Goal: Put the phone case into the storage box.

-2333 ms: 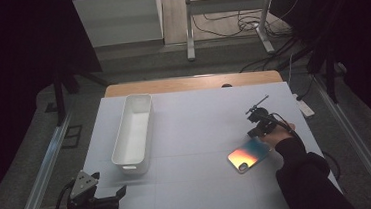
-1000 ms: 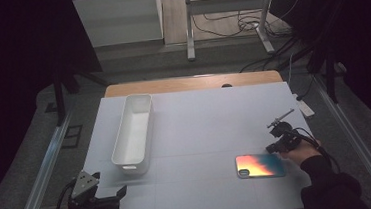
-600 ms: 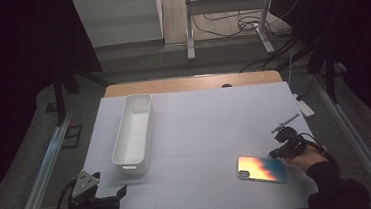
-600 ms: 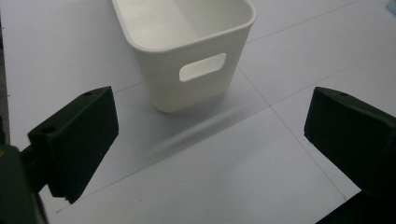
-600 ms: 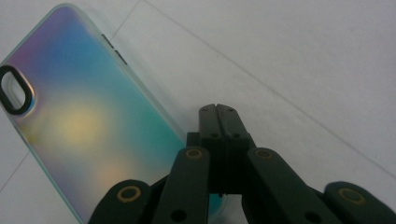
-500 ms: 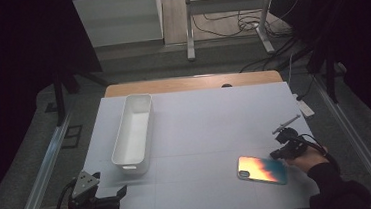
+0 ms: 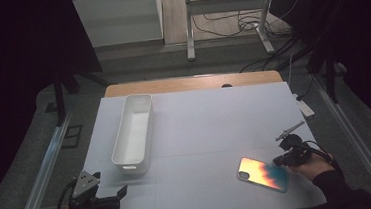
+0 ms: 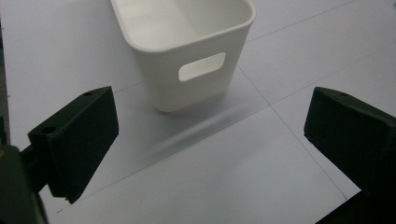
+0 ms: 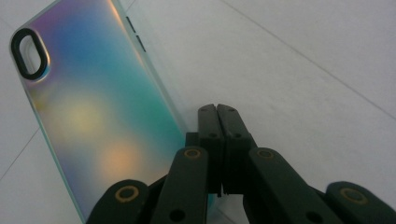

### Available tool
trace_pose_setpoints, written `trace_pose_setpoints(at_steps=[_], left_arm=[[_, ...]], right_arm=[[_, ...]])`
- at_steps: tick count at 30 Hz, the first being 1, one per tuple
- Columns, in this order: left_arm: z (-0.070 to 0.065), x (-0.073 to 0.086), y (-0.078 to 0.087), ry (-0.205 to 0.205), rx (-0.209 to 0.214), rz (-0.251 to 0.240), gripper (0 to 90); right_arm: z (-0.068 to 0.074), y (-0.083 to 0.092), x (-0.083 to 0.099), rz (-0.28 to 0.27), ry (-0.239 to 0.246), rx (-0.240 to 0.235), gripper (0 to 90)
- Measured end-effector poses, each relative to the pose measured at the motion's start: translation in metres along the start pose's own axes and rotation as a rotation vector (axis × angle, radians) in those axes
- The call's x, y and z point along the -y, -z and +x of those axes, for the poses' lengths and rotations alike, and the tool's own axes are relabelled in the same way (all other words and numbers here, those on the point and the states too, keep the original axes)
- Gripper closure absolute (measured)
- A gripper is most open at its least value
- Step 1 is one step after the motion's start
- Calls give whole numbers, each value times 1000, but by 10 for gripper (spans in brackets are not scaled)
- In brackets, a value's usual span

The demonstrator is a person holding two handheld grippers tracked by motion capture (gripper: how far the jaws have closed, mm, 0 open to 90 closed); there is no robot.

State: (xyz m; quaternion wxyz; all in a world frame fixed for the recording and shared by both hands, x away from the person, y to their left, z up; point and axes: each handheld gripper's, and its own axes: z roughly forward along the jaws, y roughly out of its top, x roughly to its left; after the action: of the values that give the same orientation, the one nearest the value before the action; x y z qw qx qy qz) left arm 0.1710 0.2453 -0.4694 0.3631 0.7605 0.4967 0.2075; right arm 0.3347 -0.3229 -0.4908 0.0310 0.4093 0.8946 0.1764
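1. The right gripper [image 7: 284, 158] sits at the near right of the white table [image 7: 215, 127]; its jaws are pressed together with nothing between them, as the right gripper view shows [image 9: 217, 116].
2. The phone case [image 7: 263, 174], iridescent with orange and teal bands, lies flat on the table just beside the right gripper, toward the table's middle; in the right gripper view the phone case [image 9: 93, 107] shows its oval camera cut-out at the far end, and its long edge runs right alongside the closed jaws; whether they touch cannot be told.
3. The left gripper [image 7: 112, 199] rests at the near left corner; its jaws are spread wide and hold nothing.
4. The white bin [image 7: 134, 133] stands upright on the left half of the table, long side running away from the person; the left gripper view looks at its near end wall with the handle slot [image 8: 201, 72], the bin [image 8: 187, 46] being apart from the jaws.
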Motion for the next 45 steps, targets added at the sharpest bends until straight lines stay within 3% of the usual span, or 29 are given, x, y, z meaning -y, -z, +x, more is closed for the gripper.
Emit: trace_pose_setpoints(at_steps=[26,38,45], left_arm=[[-1,0,0,-4,-2,2,40],[0,0,-1,-3,-2,3,40],[-1,-1,-1,-4,-2,2,40]], right_arm=[[9,4,15,-3,8,-8,882],[13,21,19,-67,23,50,725],[16,28,23,-98,23,61,609]])
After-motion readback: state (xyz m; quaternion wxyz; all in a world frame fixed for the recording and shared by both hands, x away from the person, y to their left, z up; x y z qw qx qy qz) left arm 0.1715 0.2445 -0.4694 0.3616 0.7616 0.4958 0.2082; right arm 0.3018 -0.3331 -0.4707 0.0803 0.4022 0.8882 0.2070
